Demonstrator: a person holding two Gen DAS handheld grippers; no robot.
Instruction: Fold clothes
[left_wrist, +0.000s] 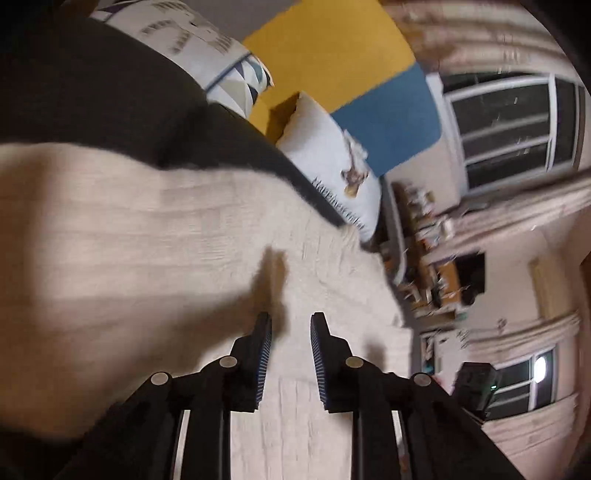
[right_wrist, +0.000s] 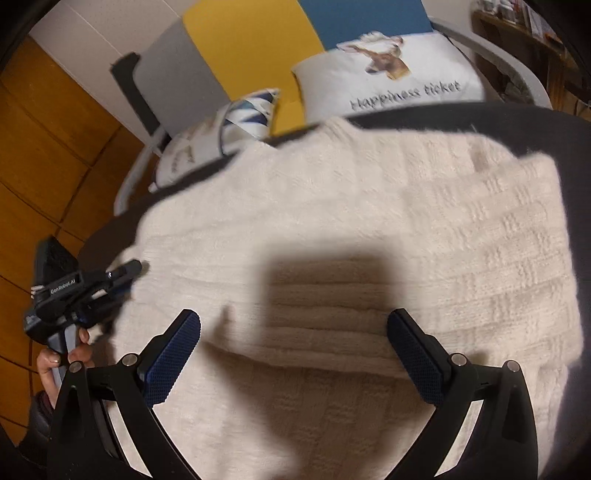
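A cream knitted sweater (right_wrist: 369, 229) lies spread on a dark bed cover (right_wrist: 517, 122); it also fills the left wrist view (left_wrist: 147, 240). My right gripper (right_wrist: 293, 328) hovers over the sweater's near part with its blue-padded jaws wide open and empty. My left gripper (left_wrist: 291, 325) is above the sweater's edge, its jaws a little apart with nothing between them. The left gripper also shows in the right wrist view (right_wrist: 125, 273) at the sweater's left edge, held in a hand.
A white "Happiness ticket" pillow (right_wrist: 391, 74) and a patterned pillow (right_wrist: 240, 118) lie at the bed's head. Yellow and blue wall panels (right_wrist: 258, 44) stand behind. A cluttered shelf (left_wrist: 432, 258) and windows (left_wrist: 513, 125) are beyond the bed. Wood floor (right_wrist: 48, 147) lies to the left.
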